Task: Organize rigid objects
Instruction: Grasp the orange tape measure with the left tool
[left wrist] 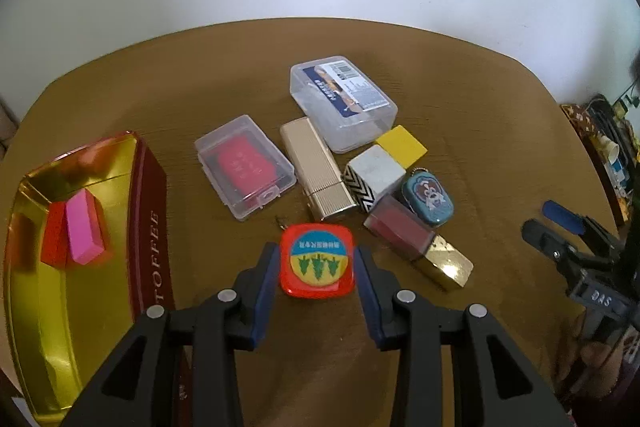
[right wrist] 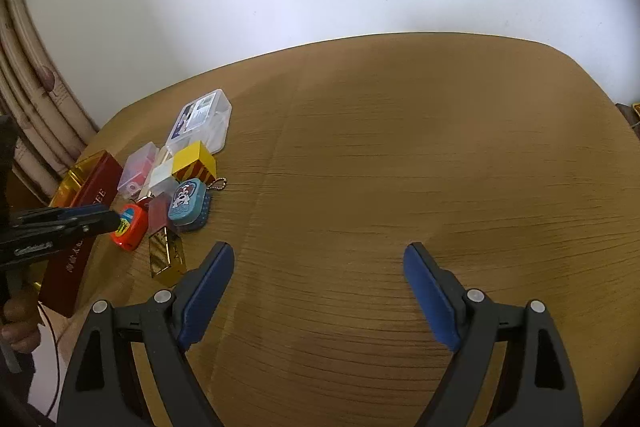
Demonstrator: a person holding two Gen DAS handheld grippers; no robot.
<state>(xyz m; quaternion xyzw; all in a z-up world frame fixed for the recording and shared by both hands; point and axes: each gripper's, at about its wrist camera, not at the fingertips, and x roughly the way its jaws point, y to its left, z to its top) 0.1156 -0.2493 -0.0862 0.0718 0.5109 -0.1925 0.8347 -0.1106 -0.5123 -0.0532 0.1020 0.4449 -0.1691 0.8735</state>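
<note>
A red square tape measure (left wrist: 316,263) with a blue, yellow and green label sits between the blue pads of my left gripper (left wrist: 316,261), which lie snug against its two sides. The right wrist view shows that gripper (right wrist: 114,223) at the tape measure (right wrist: 130,227), low over the table. To its left stands an open gold-lined toffee tin (left wrist: 148,227) holding a pink block (left wrist: 82,227) and a red block (left wrist: 54,235). My right gripper (right wrist: 318,255) hangs open over bare wood with nothing between its fingers; in the left wrist view the right gripper (left wrist: 552,223) is far right.
Beyond the tape measure lie a labelled clear box (left wrist: 344,103), a clear box with a red card (left wrist: 244,165), a ribbed gold case (left wrist: 316,171), a white zigzag cube (left wrist: 374,175), a yellow block (left wrist: 402,145), a teal tin (left wrist: 428,199) and a red-and-gold case (left wrist: 416,247). A curtain (right wrist: 36,107) hangs left.
</note>
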